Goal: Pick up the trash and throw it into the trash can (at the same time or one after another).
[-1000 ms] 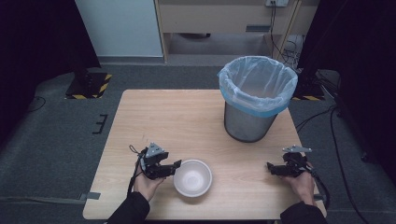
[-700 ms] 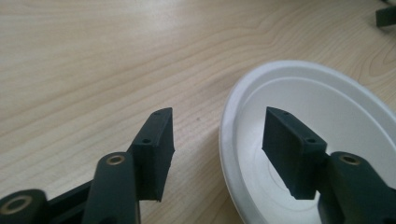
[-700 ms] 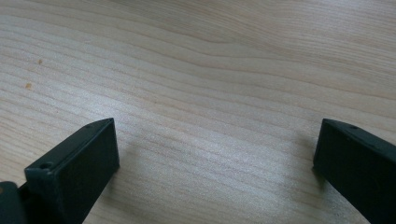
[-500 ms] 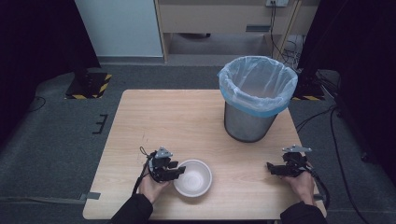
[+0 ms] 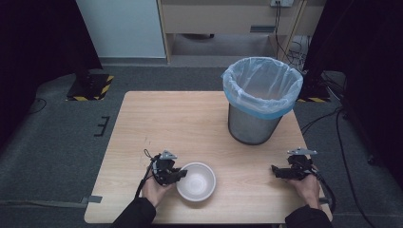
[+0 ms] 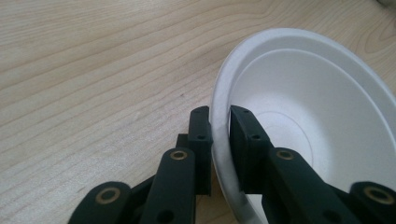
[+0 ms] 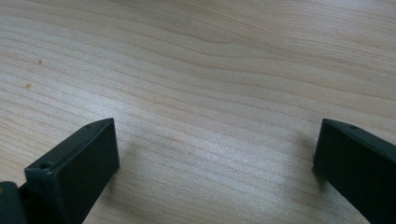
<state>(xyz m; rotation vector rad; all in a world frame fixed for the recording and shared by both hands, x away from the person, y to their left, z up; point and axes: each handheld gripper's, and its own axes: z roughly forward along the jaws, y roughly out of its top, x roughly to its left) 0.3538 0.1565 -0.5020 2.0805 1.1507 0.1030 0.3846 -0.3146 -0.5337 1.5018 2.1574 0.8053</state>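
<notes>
L gripper [image 6: 220,135] just closed – pinching bowl [image 6: 317,107] rim

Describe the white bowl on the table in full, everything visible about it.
The white bowl is round, plain and matte, looking like foam or paper, with a rolled rim and a flat base ring inside. It is empty and stands upright near the front edge of the wooden table. The left tongs have just been closing and now pinch its rim, one jaw inside and one outside.
</notes>
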